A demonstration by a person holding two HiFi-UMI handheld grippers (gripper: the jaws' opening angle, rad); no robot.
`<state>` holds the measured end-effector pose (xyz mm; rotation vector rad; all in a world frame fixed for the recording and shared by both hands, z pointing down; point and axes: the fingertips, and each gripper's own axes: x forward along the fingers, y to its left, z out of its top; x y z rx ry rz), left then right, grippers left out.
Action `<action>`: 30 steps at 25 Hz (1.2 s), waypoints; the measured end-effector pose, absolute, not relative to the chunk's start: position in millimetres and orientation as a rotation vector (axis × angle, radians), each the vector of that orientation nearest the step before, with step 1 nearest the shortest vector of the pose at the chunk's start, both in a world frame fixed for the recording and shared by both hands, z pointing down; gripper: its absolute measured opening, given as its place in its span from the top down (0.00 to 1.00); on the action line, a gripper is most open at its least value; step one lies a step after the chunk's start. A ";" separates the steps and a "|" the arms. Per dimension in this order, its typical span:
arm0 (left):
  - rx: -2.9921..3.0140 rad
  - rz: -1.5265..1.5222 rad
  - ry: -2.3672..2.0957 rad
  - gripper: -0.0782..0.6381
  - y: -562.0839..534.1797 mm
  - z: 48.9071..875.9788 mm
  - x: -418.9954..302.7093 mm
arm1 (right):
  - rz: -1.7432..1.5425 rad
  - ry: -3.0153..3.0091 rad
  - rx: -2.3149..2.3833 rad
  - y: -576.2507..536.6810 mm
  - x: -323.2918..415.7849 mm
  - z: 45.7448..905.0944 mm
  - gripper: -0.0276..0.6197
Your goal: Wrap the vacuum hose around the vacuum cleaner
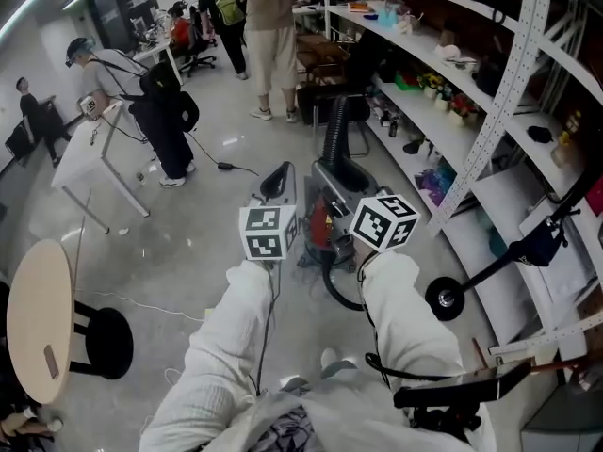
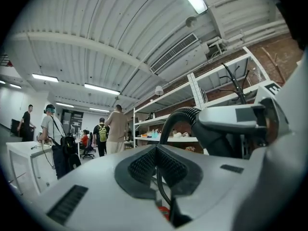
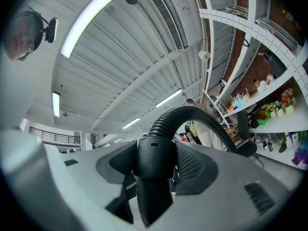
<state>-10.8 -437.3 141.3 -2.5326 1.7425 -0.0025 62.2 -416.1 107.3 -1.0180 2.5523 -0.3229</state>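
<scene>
In the head view the red vacuum cleaner (image 1: 318, 226) stands on the floor just beyond my two grippers. Its black ribbed hose (image 1: 335, 125) arches up above it. My right gripper (image 1: 327, 172) is shut on the hose's smooth black cuff (image 3: 153, 160), from which the ribbed hose (image 3: 192, 113) curves up and right. My left gripper (image 1: 279, 173) is beside it on the left, raised and pointing up. Its pads (image 2: 144, 165) meet at the tip, and a thin black cord (image 2: 162, 189) shows in the gap below them. The left gripper view also shows the hose (image 2: 175, 117) and the right gripper (image 2: 236, 129).
Metal shelving (image 1: 452, 83) full of small items runs along the right. Several people (image 1: 268, 26) stand at the back. A white table (image 1: 89, 158) is at the left, with a round table (image 1: 38, 318) and a black stool (image 1: 99, 342) nearer. A black stand (image 1: 445, 299) is close on the right.
</scene>
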 end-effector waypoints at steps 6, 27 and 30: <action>-2.535 0.000 1.719 0.89 -516.1 124.9 13.1 | -0.289 2.501 -1.017 -507.2 92.4 71.2 0.59; -2.582 -0.149 1.818 0.89 -818.8 191.1 -186.8 | -0.623 2.630 -0.961 -826.1 -125.9 172.2 0.59; -2.548 -0.193 1.943 0.89 -832.5 229.5 -234.5 | -0.740 2.683 -0.893 -841.7 -171.3 224.1 0.59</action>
